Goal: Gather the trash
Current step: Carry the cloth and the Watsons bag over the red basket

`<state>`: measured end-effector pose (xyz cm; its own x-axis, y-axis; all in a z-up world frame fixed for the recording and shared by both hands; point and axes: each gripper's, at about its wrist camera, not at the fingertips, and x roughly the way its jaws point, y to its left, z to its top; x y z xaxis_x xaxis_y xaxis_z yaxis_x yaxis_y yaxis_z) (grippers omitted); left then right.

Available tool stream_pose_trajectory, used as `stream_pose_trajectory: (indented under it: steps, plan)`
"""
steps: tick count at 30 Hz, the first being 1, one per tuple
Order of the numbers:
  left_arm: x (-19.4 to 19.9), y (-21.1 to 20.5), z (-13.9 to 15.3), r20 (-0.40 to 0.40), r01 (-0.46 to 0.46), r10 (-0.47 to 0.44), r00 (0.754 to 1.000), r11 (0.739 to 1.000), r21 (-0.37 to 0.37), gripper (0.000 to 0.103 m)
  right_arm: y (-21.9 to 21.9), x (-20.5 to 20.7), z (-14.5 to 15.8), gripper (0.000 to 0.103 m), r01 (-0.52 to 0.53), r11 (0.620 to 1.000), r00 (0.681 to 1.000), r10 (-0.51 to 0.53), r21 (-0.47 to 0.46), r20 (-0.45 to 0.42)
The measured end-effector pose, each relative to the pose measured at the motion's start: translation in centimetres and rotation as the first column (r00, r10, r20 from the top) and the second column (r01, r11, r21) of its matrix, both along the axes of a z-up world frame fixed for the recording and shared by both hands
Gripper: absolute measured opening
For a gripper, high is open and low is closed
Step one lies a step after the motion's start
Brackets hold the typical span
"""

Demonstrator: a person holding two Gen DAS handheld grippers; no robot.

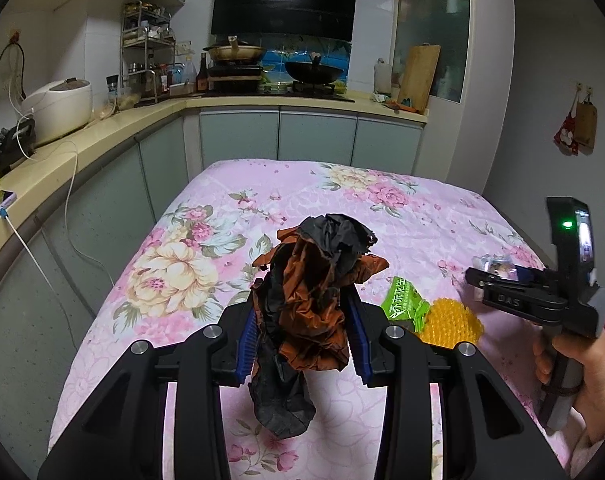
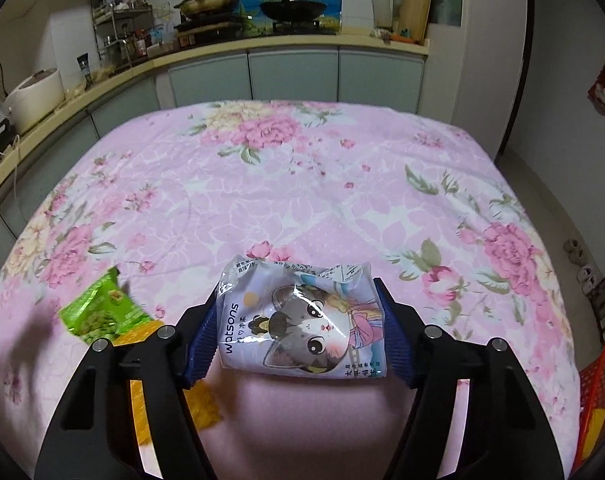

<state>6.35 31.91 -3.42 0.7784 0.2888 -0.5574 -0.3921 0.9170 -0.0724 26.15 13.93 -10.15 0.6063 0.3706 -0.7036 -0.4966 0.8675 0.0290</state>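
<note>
The left gripper (image 1: 302, 340) pinches a light, crumpled black-and-orange wrapper (image 1: 314, 304) at mid-body, while the right gripper (image 2: 298, 332) apparently clasps a soft, slippery Watsons tissue pack (image 2: 302, 320) across its sides.

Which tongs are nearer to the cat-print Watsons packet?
Right. The right tongs have the Watsons packet between their blue pads. The left tongs are off to its left, clamped on a crumpled black and brown bag.

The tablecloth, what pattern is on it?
Pink with big flowers on the tablecloth; right wrist view shows it best.
</note>
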Motion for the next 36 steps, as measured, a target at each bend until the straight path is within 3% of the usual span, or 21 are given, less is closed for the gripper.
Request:
stream_pose_trajectory:
  steps: [11,22,28,36]
  plan:
    - [-0.8,-2.0,2.8,0.069,-0.001,-0.001,0.998,1.0,0.028,0.036,-4.7,-5.4,6.3,0.067,-0.007,0.993,0.994,-0.006,0.119,0.109]
    - [-0.7,-5.6,6.8,0.144,0.059,-0.069,0.987,0.996,0.071,0.036,-10.1,-10.4,13.0,0.067,-0.01,0.971,0.978,-0.04,0.239,0.203]
    - [0.1,-7.8,8.4,0.17,0.109,-0.125,0.978,0.989,0.099,0.036,-13.3,-12.0,15.3,0.067,0.019,0.963,0.966,-0.087,0.27,0.244]
    - [1.6,-12.0,9.4,0.189,0.208,-0.225,0.956,0.972,0.105,0.036,-17.8,-12.6,16.2,0.067,0.108,0.953,0.947,-0.186,0.285,0.263]
